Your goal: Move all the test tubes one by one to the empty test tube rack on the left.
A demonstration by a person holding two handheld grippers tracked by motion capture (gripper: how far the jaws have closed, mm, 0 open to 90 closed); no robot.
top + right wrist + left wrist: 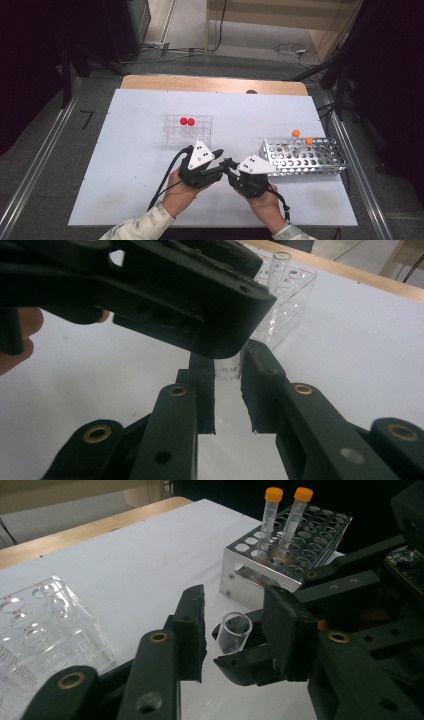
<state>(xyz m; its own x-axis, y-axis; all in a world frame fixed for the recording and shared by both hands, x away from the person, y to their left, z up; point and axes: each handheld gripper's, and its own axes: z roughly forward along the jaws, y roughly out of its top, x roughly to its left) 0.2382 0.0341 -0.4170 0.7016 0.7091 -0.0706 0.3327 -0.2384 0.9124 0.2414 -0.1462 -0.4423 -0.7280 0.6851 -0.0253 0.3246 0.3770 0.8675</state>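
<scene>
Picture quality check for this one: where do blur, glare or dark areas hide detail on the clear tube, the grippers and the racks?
High view: even light on the white table, dark surroundings, the grippers small.
Left gripper view: open clear plastic tube sharp; near black jaws soft; perforated metal rack clear.
Right gripper view: the other gripper's black body looms blurred across the top, hiding much of the tube; transparent acrylic rack pale, washed out.

Tube: clear, glossy, open-mouthed. Near rack: shiny perforated metal. Far rack: clear plastic. Tabletop: matt white sheet; bare wood at far edge. Tool pads: rough black.
</scene>
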